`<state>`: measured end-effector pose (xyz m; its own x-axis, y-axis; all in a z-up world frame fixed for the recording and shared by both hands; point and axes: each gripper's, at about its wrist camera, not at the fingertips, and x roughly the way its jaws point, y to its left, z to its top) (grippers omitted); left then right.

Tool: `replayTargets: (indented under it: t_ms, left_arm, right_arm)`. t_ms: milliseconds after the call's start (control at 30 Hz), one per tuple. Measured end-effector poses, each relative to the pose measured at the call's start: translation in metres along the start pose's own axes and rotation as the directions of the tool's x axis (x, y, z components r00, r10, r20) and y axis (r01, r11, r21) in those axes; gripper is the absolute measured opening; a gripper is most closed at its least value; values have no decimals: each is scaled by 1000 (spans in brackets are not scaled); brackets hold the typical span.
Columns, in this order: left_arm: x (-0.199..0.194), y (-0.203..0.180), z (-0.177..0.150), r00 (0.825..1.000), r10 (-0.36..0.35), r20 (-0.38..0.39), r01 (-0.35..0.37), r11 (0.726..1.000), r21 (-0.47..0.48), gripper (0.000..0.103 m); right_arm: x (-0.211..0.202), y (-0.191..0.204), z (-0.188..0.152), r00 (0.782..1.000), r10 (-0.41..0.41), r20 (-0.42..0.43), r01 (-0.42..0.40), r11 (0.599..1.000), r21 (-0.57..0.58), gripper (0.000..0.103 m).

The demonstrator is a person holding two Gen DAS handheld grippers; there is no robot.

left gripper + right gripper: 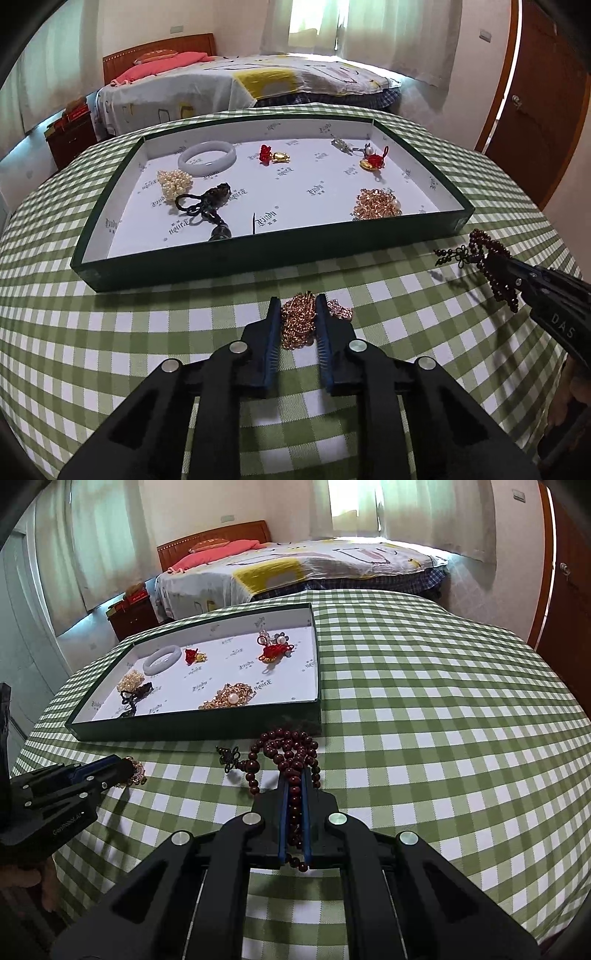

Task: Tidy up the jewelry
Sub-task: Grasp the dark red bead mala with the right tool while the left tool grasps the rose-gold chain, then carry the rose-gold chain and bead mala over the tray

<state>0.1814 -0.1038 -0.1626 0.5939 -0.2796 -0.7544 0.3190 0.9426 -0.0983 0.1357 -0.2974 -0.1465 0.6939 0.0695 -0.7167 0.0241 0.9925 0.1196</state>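
A tray [273, 254] sits on the table [110, 332], a bed [240, 81] behind; chain [297, 319] and beads [291, 753] lie before it.

Rose-gold chain [297, 319] bunched on the checkered cloth near the green tray [258, 254]; dark red bead strand [291, 764] dangles, lifted.

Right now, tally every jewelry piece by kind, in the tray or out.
Rose-gold chain piles: 2
Red-and-gold knot charms: 2
White stone bangle: 1
Cream pearl cluster: 1
Dark red wooden bead strand: 1
Black carved pendant: 1
Small silver trinket: 1
Total: 9
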Motion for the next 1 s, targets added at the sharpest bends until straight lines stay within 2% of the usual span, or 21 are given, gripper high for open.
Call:
replayTargets:
  t_ms: [333, 600, 1000]
  left_arm:
    - [-11, 1, -2, 1000, -18, 9, 18, 1000, -12, 17]
    - [-13, 3, 0, 1000, 4, 8, -4, 1000, -16, 16]
    - [-33, 6, 1, 999, 16, 49, -16, 1000, -15, 16]
  right_arm:
    - [-3, 2, 0, 1000, 4, 13, -4, 1000, -4, 6]
    - [-7, 6, 1, 1000, 8, 21, -8, 1000, -12, 6]
    - [-18, 16, 4, 999, 15, 46, -13, 999, -39, 6]
